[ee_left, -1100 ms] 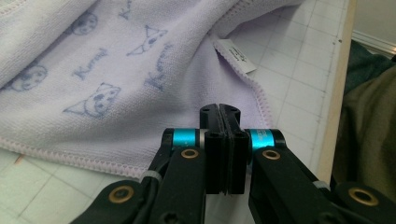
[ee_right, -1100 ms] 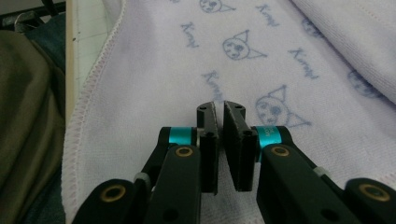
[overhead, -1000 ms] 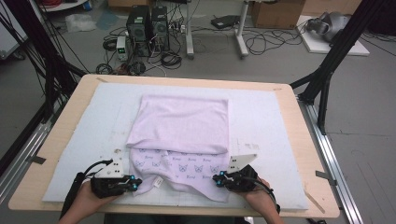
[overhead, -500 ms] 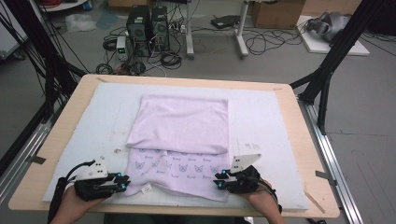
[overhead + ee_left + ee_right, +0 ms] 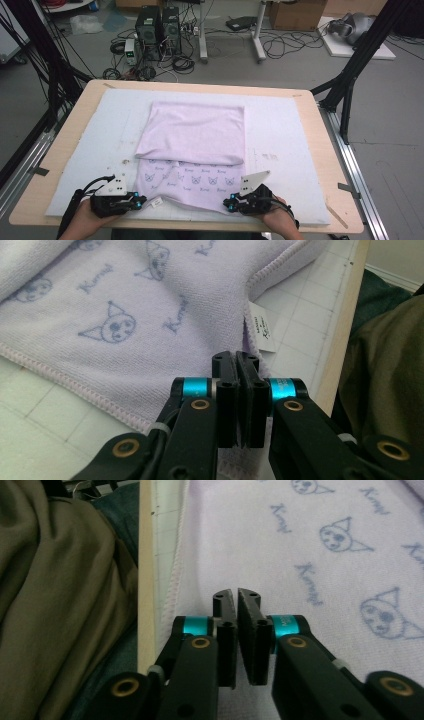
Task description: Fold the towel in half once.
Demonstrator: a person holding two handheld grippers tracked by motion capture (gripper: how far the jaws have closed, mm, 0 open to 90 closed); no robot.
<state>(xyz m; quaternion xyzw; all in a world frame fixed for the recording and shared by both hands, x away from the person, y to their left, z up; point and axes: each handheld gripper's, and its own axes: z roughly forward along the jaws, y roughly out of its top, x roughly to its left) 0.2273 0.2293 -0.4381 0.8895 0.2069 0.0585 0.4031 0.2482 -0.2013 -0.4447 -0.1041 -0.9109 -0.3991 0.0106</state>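
a pale lilac towel (image 5: 192, 150) lies on the white gridded mat (image 5: 285, 150) that covers the wooden surface (image 5: 65, 150). its far part is folded over into a plain smooth panel, and the near strip carries a blue print of small cat-like faces and script words, edged with a stitched hem. a white label (image 5: 263, 326) sticks out at the near left corner, just ahead of the left tool (image 5: 239, 360).

the left tool, seen in the high view (image 5: 142, 201) at the towel's near left corner, has its jaws pressed together on the towel's hem, the cloth running down between them. the right tool (image 5: 227, 204) sits at the near right corner; in its own view (image 5: 237, 596) the jaws stand nearly together with a thin gap, above the printed cloth beside the hem, and whether cloth is caught between them cannot be told. a hand (image 5: 275, 220) holds the right tool from behind.
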